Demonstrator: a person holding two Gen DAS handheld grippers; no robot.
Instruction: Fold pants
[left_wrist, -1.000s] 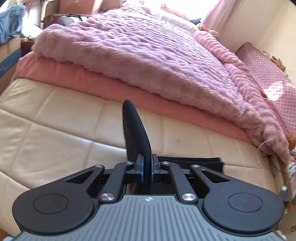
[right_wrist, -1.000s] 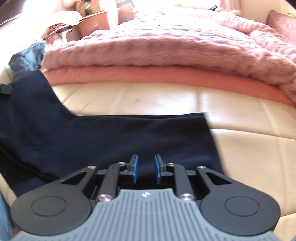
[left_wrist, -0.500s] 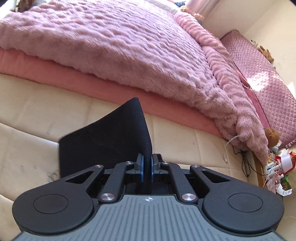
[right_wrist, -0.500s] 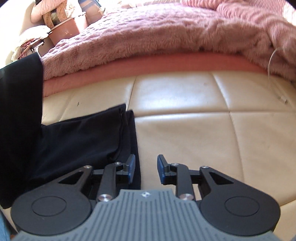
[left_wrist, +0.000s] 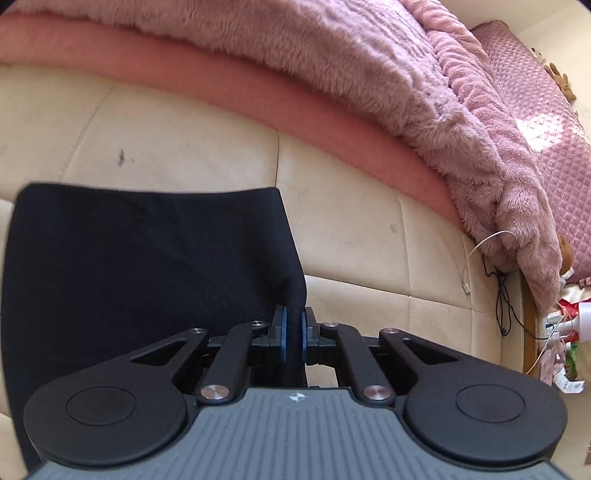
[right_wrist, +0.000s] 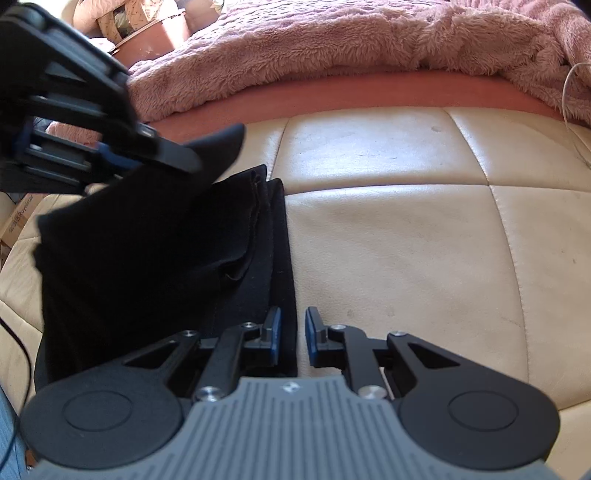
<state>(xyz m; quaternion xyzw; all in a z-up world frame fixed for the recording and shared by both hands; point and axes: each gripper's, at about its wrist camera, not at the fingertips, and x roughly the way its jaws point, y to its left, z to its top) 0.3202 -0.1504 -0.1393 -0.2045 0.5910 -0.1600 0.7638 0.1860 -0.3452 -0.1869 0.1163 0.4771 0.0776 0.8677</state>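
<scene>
Since a moment ago, the left gripper has swung down and across, carrying a flap of the black pants over the part lying flat on the cream leather cushion. Its blue pads are clamped tight on a pinch of the cloth. Plain, dark and matte, the pants show stacked folded edges along their right side. No writing on them can be read. Just beside that edge the right gripper points steeply down; its jaws have just been closing and stand narrowly apart, the edge between them, not pinched. Behind lies a fluffy pink blanket.
</scene>
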